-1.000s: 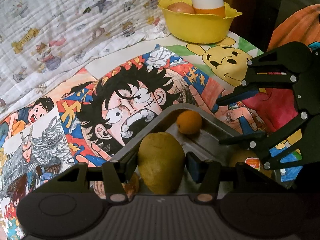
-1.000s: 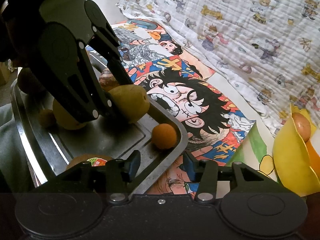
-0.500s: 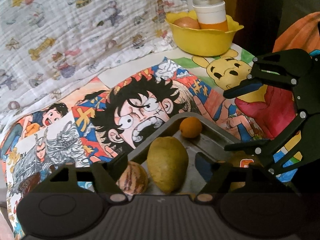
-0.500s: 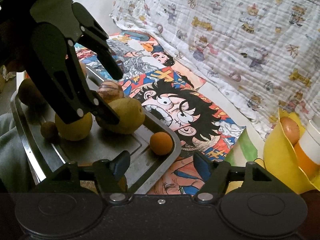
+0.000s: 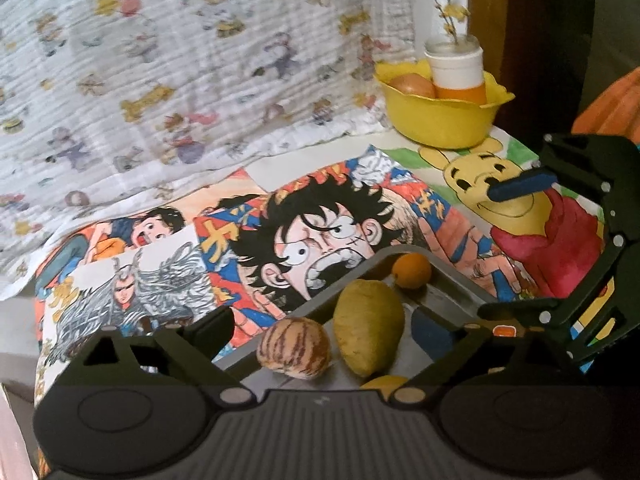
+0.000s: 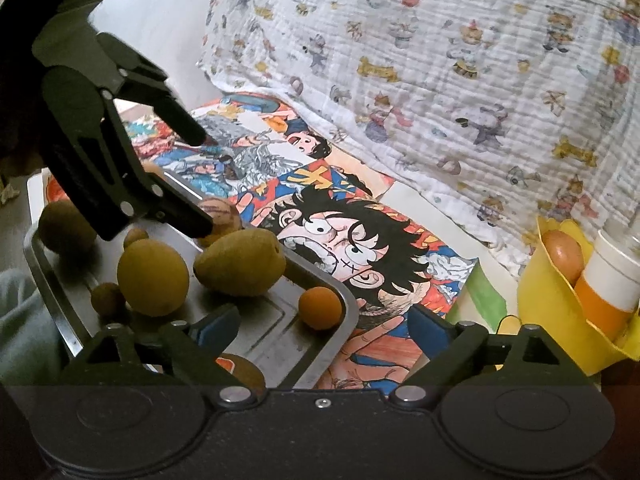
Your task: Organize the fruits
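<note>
A metal tray [image 6: 347,304] holds several fruits: a yellow-green pear-shaped fruit [image 5: 368,330] [image 6: 240,268], a striped fruit [image 5: 294,348] [image 6: 224,216], a small orange [image 5: 412,270] [image 6: 320,307] and a round yellow fruit [image 6: 152,278]. My left gripper [image 5: 322,324] [image 6: 200,182] hovers above the pear-shaped fruit. Its jaws are opening, and neither pad touches the fruit. My right gripper [image 6: 324,326] [image 5: 490,251] sits over the tray's near corner. Its jaws are also opening, with the small orange ahead of them, untouched.
A yellow bowl [image 5: 440,120] [image 6: 552,300] at the far end holds a peach-coloured fruit [image 6: 564,252] and a white and orange cup [image 5: 458,74]. Cartoon drawings [image 5: 320,232] cover the table. A printed white cloth [image 5: 160,80] hangs behind.
The left jaws let go of the pear-shaped fruit, which now lies on the tray, and that gripper drew back and up. The right jaws also spread wide.
</note>
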{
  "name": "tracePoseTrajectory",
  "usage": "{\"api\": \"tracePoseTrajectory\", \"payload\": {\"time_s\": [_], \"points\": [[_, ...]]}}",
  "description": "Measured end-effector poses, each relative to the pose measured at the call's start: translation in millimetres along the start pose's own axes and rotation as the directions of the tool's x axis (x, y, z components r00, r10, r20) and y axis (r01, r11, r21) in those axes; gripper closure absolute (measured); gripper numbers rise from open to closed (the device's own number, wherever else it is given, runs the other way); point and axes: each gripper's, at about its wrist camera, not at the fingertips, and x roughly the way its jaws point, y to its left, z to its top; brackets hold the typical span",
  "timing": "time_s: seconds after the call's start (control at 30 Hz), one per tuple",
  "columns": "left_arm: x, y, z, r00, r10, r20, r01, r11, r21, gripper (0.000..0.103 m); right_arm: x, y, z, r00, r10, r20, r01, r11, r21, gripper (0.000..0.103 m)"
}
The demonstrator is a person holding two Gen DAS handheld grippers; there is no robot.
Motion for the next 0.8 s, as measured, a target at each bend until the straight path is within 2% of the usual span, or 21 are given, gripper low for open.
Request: {"api": "tracePoseTrajectory", "payload": {"time_s": [0.17, 0.37, 0.63, 0.8], "points": [[-14, 8, -7, 0.998, 0.038, 0.040, -0.036, 0.997, -0.062, 0.002, -4, 1, 0, 0.999, -0.011, 0.037, 0.010, 0.999, 0.051, 0.008], [-33, 21, -19, 0.991, 0.087, 0.097, -0.069, 0.981, -0.179, 0.001, -7, 3, -3, 0.996, -0.023, 0.090, 0.011, 0.991, 0.136, 0.006], [-47, 29, -38, 0.986, 0.104, 0.134, -0.065, 0.961, -0.269, 0.001, -13, 12, -3, 0.989, -0.041, 0.141, 0.012, 0.980, 0.196, 0.001], [-54, 29, -51, 0.980, 0.112, 0.163, -0.055, 0.947, -0.315, 0.001, -20, 20, -5, 0.979, -0.078, 0.189, 0.028, 0.966, 0.256, 0.001]]}}
